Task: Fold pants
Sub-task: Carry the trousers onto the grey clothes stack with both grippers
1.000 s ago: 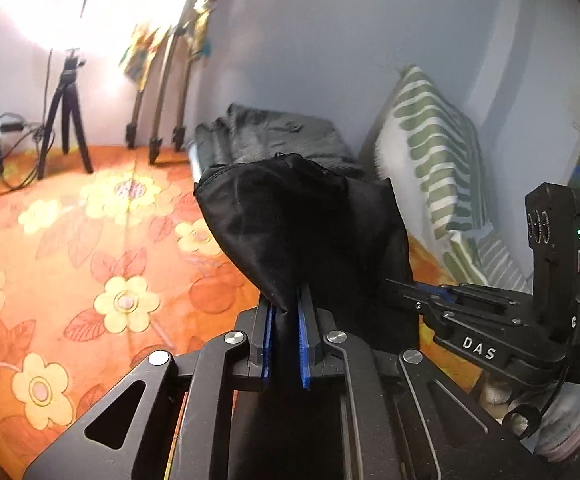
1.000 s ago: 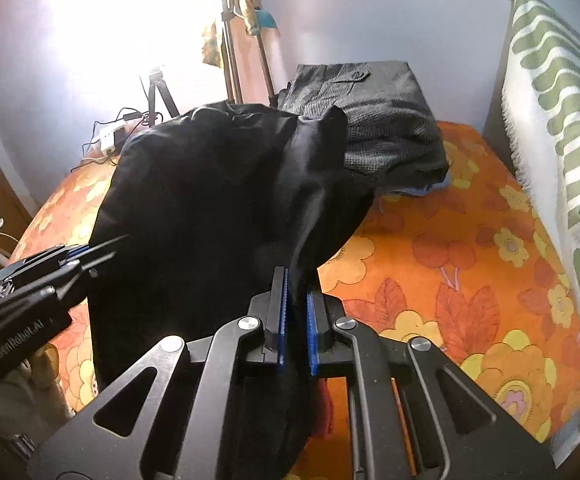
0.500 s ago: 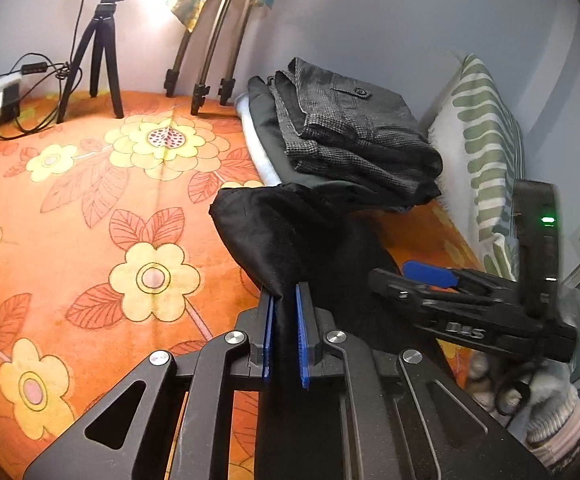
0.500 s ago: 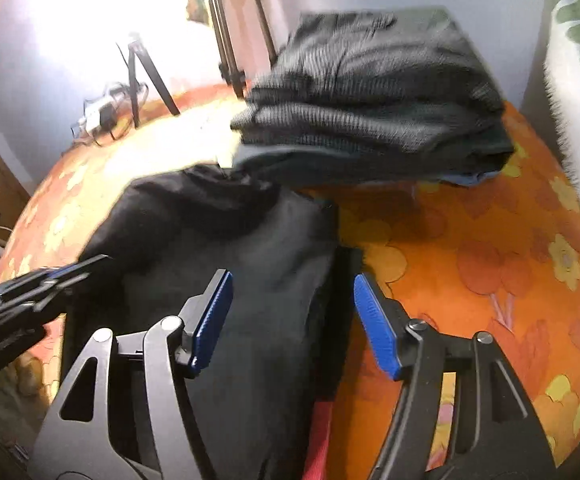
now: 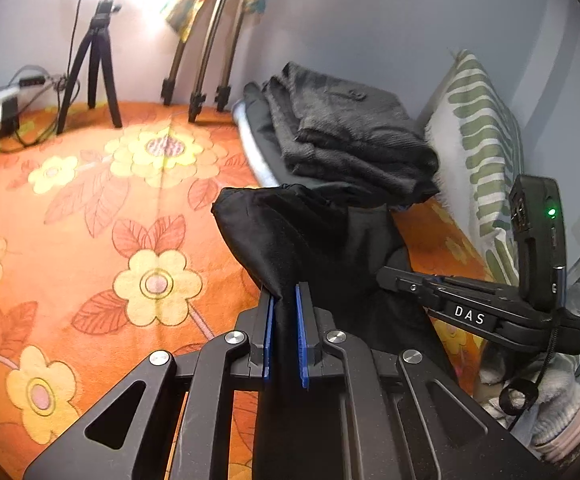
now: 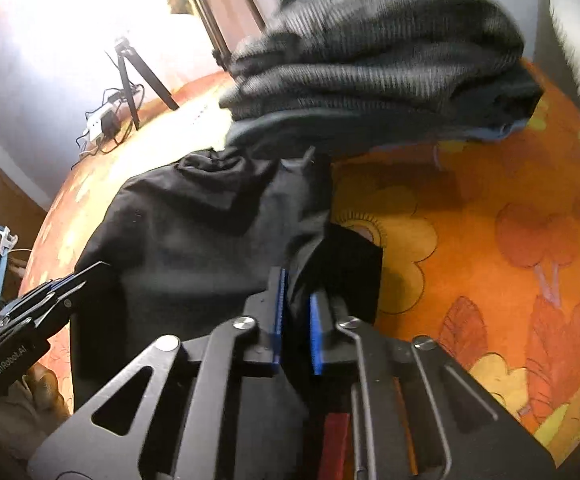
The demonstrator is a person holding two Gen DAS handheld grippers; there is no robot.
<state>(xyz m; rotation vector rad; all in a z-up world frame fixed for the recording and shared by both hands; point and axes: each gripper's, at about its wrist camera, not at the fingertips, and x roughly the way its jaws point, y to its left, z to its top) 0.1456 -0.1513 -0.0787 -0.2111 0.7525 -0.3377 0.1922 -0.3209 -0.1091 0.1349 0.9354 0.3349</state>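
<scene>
Both sets of fingers (image 5: 284, 296) (image 6: 294, 280) clench black pants (image 6: 194, 232), long axis toward the folded stack (image 6: 373, 60).

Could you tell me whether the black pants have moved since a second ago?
Yes. The black pants have dropped lower, now lying below the folded grey stack they earlier hid.
</scene>
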